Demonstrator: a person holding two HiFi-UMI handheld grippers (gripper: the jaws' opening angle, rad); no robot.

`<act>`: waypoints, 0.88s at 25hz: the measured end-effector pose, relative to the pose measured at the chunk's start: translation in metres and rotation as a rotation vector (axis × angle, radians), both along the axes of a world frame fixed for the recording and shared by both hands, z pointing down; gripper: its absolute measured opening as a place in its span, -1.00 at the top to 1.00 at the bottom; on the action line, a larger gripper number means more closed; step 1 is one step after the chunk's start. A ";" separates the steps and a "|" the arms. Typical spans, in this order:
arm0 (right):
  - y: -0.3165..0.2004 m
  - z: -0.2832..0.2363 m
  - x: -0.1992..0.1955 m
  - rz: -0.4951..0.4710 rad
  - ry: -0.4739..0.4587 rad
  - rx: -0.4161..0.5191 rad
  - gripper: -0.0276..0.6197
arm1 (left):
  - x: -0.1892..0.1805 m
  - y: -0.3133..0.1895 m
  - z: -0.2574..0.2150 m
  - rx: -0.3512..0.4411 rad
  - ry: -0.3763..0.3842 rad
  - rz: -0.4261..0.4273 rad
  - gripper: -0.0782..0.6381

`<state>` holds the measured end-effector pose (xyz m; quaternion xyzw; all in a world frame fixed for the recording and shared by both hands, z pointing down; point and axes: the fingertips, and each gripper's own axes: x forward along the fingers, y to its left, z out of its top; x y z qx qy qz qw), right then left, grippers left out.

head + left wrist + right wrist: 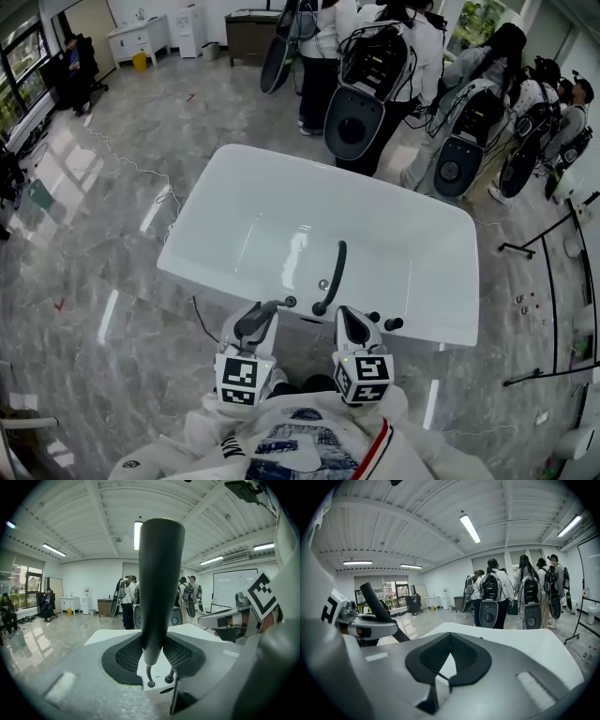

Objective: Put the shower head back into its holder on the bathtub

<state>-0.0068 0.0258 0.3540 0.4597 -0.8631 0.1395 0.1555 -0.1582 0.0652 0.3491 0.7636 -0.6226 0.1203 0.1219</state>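
A dark grey shower head [255, 323] stands upright in my left gripper [267, 311], just in front of the white bathtub's [422, 328] near rim. In the left gripper view the jaws are shut on its handle [159, 588], and its hose [149, 676] runs down to the tub deck. A dark curved spout [333, 272] and small dark knobs [291, 302] sit on that rim. My right gripper [352, 319] hovers beside the left one, shut and empty [449, 656]. The right gripper view shows the left gripper [365, 623] with the shower head [375, 604].
Several people with backpack rigs [375, 84] stand beyond the tub's far side. Black stand poles [539, 248] lie at the right. A cable [141, 173] trails over the marble floor at the left. White cabinets [141, 37] line the back wall.
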 end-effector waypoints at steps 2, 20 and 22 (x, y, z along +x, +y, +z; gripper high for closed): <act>-0.001 0.003 0.001 0.009 0.004 -0.005 0.90 | 0.001 -0.001 0.003 -0.004 0.006 0.009 0.39; -0.046 0.021 0.008 0.003 0.008 -0.055 0.90 | 0.009 -0.044 0.019 -0.052 0.006 0.019 0.39; -0.053 0.023 0.007 -0.006 0.003 -0.059 0.90 | 0.010 -0.050 0.021 -0.059 0.002 0.017 0.39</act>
